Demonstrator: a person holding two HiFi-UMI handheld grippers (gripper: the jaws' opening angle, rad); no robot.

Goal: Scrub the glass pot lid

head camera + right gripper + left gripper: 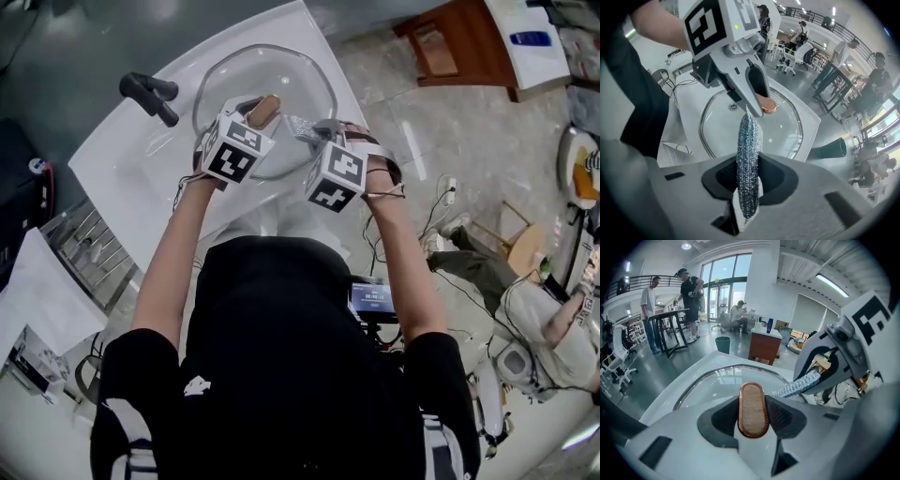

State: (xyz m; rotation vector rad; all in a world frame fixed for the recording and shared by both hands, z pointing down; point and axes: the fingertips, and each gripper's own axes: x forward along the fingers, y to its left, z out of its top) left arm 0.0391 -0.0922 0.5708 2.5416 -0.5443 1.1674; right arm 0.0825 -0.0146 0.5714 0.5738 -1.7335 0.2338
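We find the glass pot lid (281, 75) flat on the white counter (122, 159), centre-far. We judge it rigid, breakable and slick; its knob (753, 409) is the sound hold, clamped by the left gripper (251, 122). The right gripper (749, 178), just right, pinches a glittery scrubber (749, 140).

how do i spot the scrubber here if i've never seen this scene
Find the white counter and the big round glass pot lid. Above the lid, the right tongs pinch a thin, glittery silver-blue mesh scrubber, unlike the smooth copper-rimmed oval knob in the left tongs.
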